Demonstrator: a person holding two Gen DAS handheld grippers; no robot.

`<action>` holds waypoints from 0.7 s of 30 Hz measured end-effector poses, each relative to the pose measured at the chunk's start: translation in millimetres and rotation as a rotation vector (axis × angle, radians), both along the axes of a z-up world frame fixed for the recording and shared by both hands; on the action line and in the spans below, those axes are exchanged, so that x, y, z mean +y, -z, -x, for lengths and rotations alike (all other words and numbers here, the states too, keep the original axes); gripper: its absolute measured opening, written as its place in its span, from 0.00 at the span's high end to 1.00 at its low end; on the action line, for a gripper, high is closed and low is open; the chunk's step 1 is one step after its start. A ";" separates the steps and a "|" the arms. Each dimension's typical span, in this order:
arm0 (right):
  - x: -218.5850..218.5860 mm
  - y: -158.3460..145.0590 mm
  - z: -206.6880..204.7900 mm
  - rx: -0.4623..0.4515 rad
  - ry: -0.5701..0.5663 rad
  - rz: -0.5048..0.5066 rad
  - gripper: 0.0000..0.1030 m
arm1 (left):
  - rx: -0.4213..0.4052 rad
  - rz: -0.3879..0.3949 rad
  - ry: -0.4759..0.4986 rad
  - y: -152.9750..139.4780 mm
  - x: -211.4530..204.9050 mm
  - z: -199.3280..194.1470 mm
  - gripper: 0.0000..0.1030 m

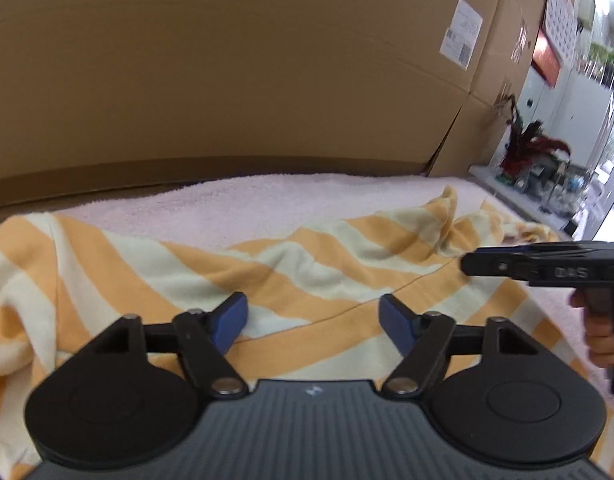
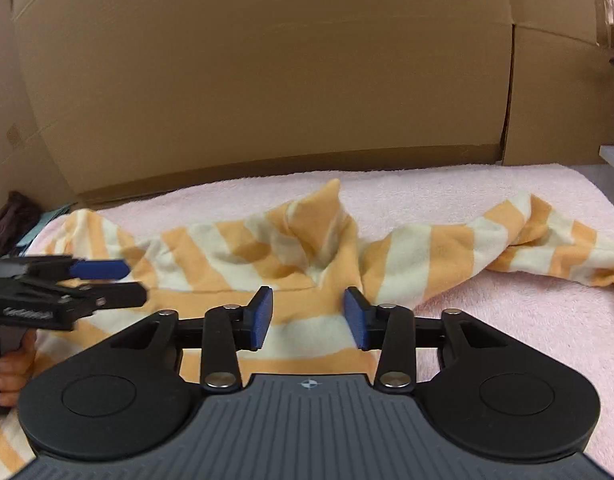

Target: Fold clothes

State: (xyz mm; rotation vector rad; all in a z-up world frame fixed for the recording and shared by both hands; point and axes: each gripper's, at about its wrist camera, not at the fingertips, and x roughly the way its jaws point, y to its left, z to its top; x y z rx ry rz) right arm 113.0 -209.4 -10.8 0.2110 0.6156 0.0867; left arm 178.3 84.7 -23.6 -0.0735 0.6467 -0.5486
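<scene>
Left claw [image 1: 313, 322] wide, right claw [image 2: 309, 318] narrower, both empty, poised over rumpled striped garment [image 2: 307, 256] ahead for gripping.

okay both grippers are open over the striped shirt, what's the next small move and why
Probably lower the right hand-held gripper and close it on the bunched fold of the orange-and-cream striped shirt just ahead of it. Both sets of jaws are open and empty, and the shirt lies crumpled on the pink towel, so it needs spreading flat before folding.
</scene>
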 end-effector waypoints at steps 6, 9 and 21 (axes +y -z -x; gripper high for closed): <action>-5.4 -29.5 -23.0 -0.131 0.129 -0.028 0.65 | 0.033 0.039 -0.057 -0.5 14.4 -6.9 0.01; 15.7 -27.5 -51.3 -0.089 0.019 0.031 0.64 | 0.029 0.019 -0.056 -0.4 12.0 -6.9 0.01; 45.2 -1.2 -59.8 0.026 -0.234 0.256 0.76 | 0.025 0.003 -0.054 0.5 8.6 -8.7 0.01</action>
